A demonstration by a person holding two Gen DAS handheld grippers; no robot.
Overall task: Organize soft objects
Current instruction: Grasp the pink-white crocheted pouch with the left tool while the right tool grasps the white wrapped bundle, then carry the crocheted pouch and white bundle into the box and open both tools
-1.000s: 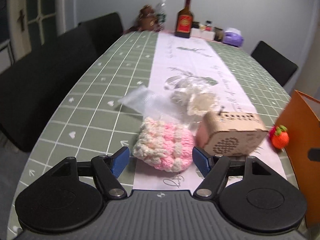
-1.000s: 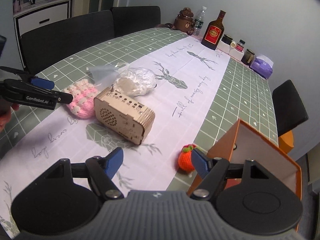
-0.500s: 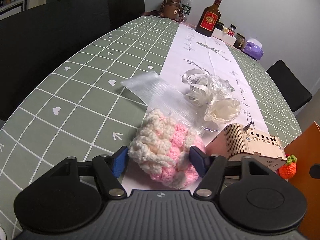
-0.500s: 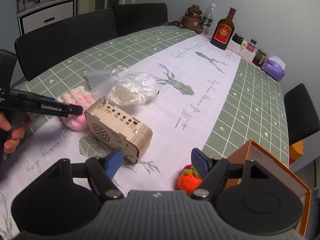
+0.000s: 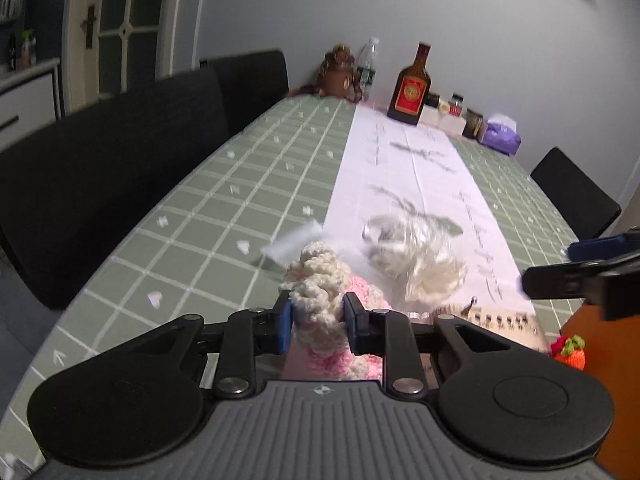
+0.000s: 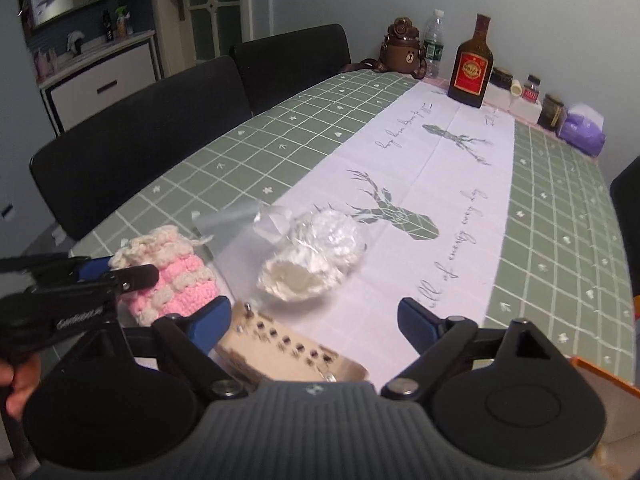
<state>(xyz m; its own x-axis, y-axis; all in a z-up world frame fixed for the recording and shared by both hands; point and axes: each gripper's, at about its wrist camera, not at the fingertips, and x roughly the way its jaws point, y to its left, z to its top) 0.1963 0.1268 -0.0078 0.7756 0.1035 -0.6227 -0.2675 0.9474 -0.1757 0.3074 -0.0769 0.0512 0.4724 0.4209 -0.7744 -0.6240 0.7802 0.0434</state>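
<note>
The pink-and-cream crocheted pouch (image 5: 320, 300) is pinched at its cream top between the jaws of the left gripper (image 5: 317, 319). The orange box (image 5: 580, 344), probably its destination, is seen to that gripper's right, beyond the wooden box (image 6: 280, 350). The right gripper (image 6: 312, 322) is held with jaws spread and nothing between them.

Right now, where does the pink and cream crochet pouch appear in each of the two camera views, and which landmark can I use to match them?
Left wrist view: the crochet pouch sits at bottom centre, pinched between the left gripper fingers.
Right wrist view: the pouch is at lower left, with the left gripper closed on its cream top.
Shared landmark: the brown bottle with a red label at the table's far end.
</note>
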